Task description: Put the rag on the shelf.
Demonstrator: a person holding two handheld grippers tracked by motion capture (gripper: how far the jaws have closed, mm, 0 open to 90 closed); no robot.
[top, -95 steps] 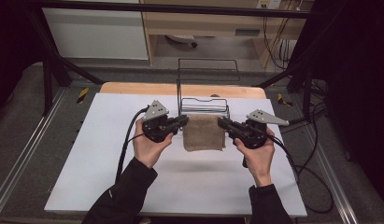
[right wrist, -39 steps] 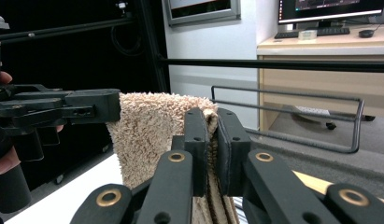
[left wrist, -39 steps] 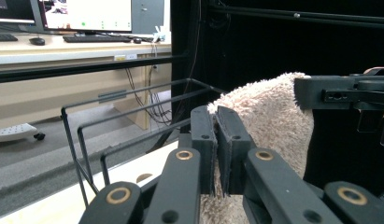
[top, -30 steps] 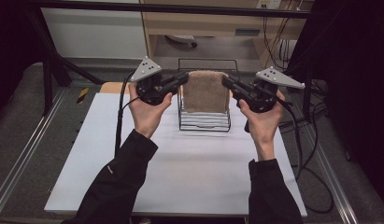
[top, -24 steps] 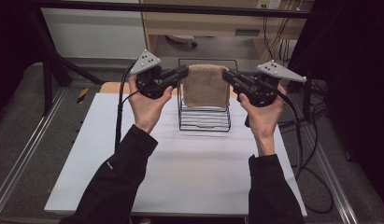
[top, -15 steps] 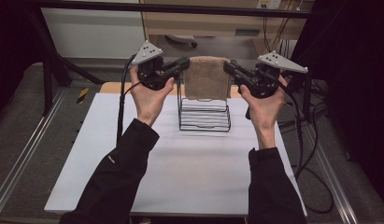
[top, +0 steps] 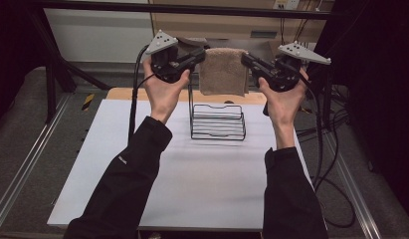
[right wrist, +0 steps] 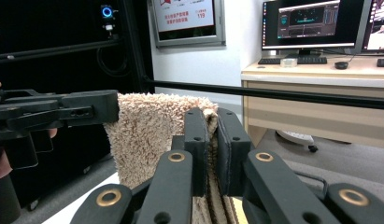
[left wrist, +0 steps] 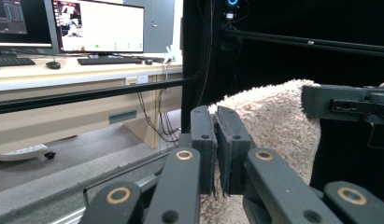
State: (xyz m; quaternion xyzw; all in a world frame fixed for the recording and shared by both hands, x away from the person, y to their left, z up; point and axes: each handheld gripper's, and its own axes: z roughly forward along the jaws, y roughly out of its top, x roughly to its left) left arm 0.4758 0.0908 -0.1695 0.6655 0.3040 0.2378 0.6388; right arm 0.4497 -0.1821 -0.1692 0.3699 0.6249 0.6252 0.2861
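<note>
High view, upper centre: my left gripper [top: 201,54] and right gripper [top: 246,59] pinch the beige fluffy towel [top: 223,72]; keep corners level, probably over the black wire rack [top: 218,122]

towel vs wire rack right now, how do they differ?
The towel hangs in the air, pinched at its top corners by the left hand-held gripper and the right hand-held gripper; the rack stands on the table, untouched. The towel is soft, tan and fuzzy; the rack is thin black wire, see-through.
</note>
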